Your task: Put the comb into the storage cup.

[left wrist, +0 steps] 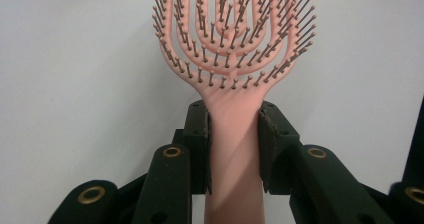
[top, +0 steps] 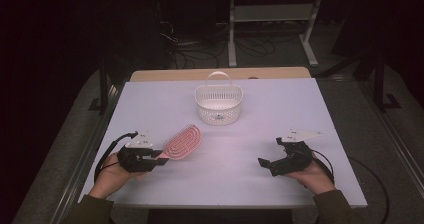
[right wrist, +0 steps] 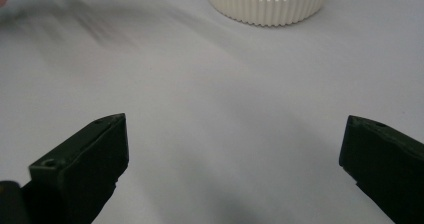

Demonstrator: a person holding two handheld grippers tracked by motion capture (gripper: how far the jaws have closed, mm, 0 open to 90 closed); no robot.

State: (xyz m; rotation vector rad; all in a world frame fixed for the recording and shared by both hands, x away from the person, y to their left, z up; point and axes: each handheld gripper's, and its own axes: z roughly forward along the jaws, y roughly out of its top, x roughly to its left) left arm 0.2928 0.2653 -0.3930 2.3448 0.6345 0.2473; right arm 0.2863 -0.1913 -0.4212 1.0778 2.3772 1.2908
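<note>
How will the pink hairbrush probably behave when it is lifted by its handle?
The pink hairbrush looks like stiff moulded plastic, so it should hardly bend. Its open, slotted head suggests little weight. The left hand-held gripper clamps only the smooth, narrow handle, so the brush might pivot or slip a little.

Bright overhead-lit table (top: 150, 99), dark surroundings, soft shadows, mild close-range blur.

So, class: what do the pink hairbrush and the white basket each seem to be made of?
Hairbrush: probably moulded plastic, smooth matte pink, with a one-piece slotted head; its darker, ball-tipped bristles could be plastic or metal. Basket: likely rigid plastic, off-white and slightly glossy, with evenly slotted walls and a thin hoop handle.
</note>
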